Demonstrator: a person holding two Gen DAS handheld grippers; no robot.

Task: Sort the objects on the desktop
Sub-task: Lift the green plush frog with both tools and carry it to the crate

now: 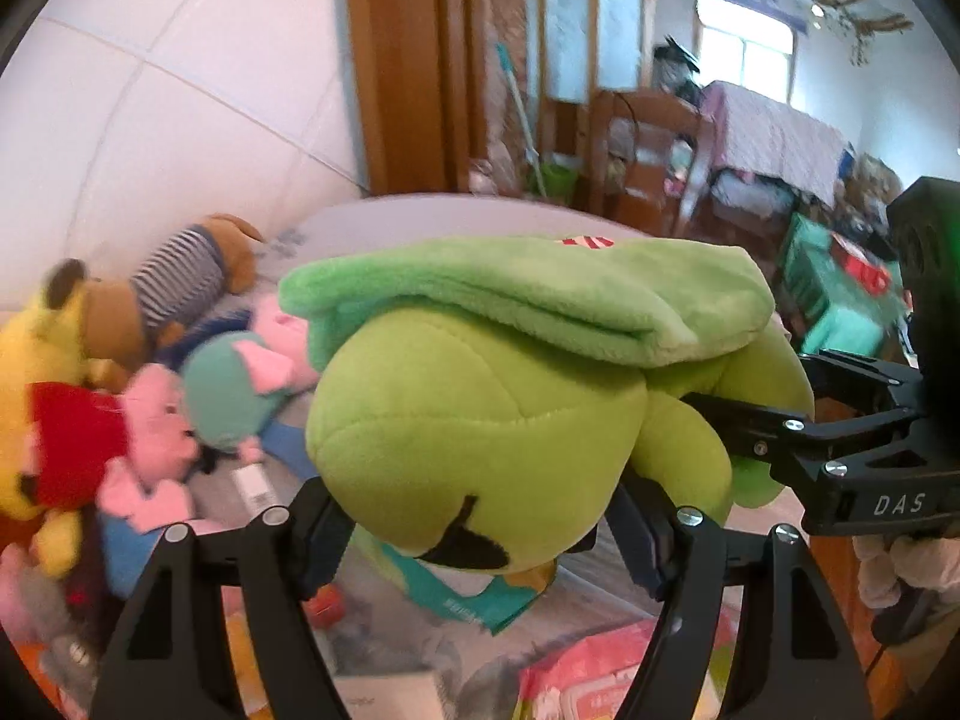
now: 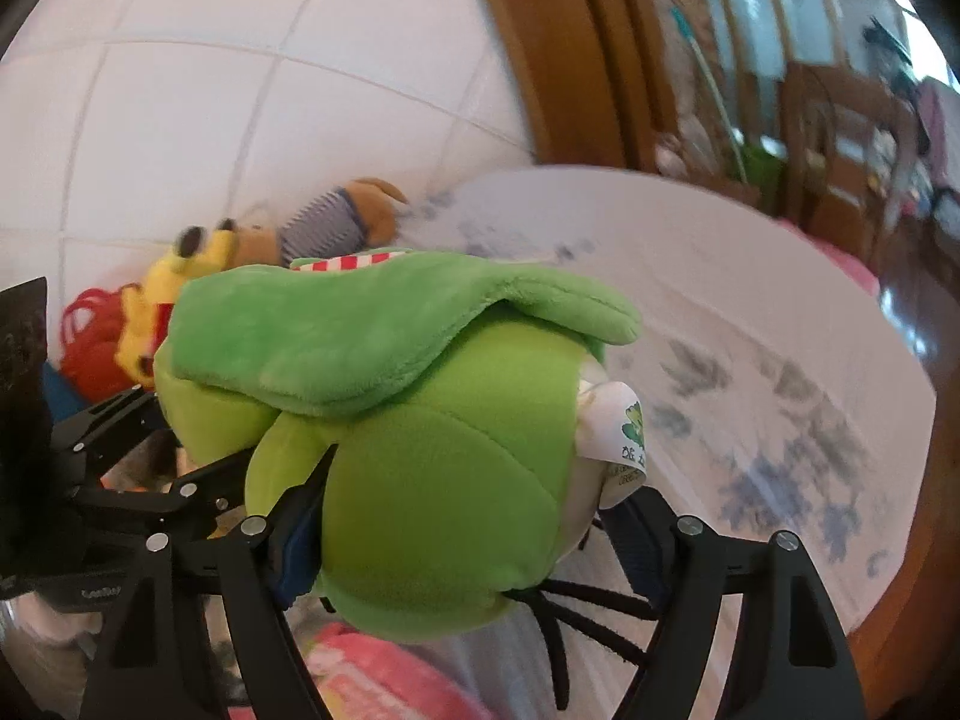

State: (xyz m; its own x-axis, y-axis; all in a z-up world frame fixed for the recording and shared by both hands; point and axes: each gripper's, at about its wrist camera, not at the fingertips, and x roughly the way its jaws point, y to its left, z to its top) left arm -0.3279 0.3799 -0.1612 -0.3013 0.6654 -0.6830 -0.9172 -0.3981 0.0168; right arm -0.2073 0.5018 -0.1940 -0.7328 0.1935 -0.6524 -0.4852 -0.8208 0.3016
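My left claw (image 1: 474, 534) is clamped on the rounded head end of the green frog plush (image 1: 480, 420), its pads pressing in from both sides so the soft stuffing bulges between them, and my right claw (image 2: 462, 534) is clenched on the other end of the same toy, near the white sewn-in label (image 2: 624, 438). I hold it with both because it is bulky and floppy; one grip alone would probably let it sag or twist. The frog hangs in the air between the two claws, above the table with the pale patterned cloth (image 2: 750, 330), not resting on anything I can see. Its green hat brim (image 1: 528, 294) lies folded across the top, with a bit of red-and-white striped trim showing. Off to my left, against the white tiled wall (image 1: 180, 90), the other plush toys are heaped together: a yellow bear in a red shirt (image 1: 54, 408), a pink piglet (image 1: 156, 444), a teal doll (image 1: 234, 390), and a brown dog in a striped shirt (image 1: 186, 276). I judge that pile to be where soft toys are gathered, so the frog likely belongs beside them. Pink packets (image 1: 600, 672) lie on the table below, blurred.
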